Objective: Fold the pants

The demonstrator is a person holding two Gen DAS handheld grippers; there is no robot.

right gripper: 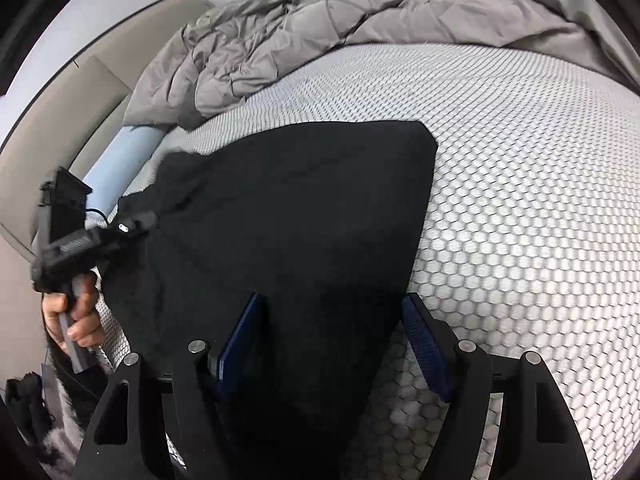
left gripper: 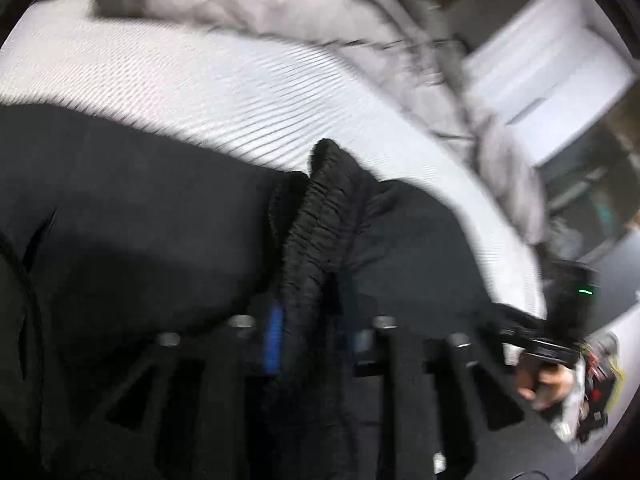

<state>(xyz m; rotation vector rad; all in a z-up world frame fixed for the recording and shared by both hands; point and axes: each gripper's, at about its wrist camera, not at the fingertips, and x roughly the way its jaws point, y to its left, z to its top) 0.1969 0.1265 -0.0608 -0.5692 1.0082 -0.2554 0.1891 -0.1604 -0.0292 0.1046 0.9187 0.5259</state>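
Only the left wrist view shows the gathered elastic waistband (left gripper: 320,216) of the black pants (left gripper: 140,208), bunched upright between the pads of the left gripper (left gripper: 316,336), which are pinched onto that band. The right wrist view alone shows the whole spread: one pair of pants (right gripper: 288,216) lying flat on the white honeycomb mattress (right gripper: 520,200), with one rumpled grey duvet (right gripper: 320,24) behind it. Two grippers are counted, each held by a hand (right gripper: 76,316). The right gripper (right gripper: 332,344) stands with its jaws apart, the near edge of the cloth lying between its blue pads (right gripper: 424,344) without being pressed.
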